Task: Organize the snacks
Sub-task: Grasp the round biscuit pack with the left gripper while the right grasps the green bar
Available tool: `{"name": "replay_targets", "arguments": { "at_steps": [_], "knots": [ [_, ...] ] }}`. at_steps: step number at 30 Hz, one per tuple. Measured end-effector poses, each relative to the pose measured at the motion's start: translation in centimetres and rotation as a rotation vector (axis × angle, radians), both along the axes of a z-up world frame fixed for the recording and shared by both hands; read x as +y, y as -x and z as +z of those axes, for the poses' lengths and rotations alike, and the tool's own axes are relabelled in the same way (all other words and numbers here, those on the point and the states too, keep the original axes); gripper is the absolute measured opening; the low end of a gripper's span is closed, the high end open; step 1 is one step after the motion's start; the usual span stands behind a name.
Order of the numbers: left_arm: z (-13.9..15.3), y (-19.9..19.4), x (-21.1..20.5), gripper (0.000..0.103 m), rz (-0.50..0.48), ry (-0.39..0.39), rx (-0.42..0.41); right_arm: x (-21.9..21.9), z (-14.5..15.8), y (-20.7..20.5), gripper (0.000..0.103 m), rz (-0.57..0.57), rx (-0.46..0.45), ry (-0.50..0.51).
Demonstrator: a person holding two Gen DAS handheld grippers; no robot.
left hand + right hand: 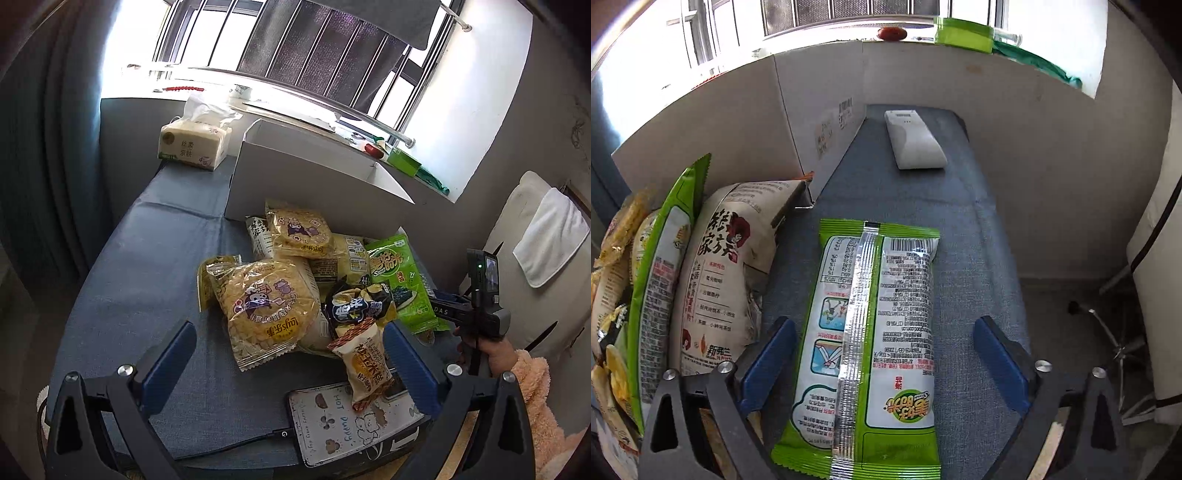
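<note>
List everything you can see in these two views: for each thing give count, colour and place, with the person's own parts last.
Yellow snack packs: two, yellow, left of the pile.
Seaweed pack: one, green and white, face down between the right gripper's open fingers.
Beige bag: one, cream, left of it.
Small rice-cake pack: one, orange-white, on the phone.
Phone: one, white case, near edge.
Tissue pack: one, cream, far corner.
Cardboard box: one, white, behind the pile.
Remote: one, white, far end.
Left gripper: open.
Right gripper: open.
Sleeve: pink, fluffy.
</note>
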State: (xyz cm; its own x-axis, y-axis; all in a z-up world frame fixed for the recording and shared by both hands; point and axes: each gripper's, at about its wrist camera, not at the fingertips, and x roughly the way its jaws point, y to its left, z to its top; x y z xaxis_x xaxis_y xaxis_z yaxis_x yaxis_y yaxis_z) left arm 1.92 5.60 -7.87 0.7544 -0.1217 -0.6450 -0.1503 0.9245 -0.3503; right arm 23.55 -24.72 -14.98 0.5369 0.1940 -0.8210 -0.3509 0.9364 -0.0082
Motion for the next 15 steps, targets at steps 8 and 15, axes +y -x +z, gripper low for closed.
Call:
{"name": "replay_targets", "arguments": {
  "at_steps": [8,15],
  "knots": [
    [-1.8,-1.4,-0.3,0.103,0.024,-0.069,0.100,-1.9,1.6,2.3,0.062,-0.015,-0.002,-0.096],
    [-3.0,-3.7,-0.2,0.103,0.020,-0.032,0.148,-4.4,5.4,7.5,0.062,-0.021,-0.076,-0.275]
  ]
}}
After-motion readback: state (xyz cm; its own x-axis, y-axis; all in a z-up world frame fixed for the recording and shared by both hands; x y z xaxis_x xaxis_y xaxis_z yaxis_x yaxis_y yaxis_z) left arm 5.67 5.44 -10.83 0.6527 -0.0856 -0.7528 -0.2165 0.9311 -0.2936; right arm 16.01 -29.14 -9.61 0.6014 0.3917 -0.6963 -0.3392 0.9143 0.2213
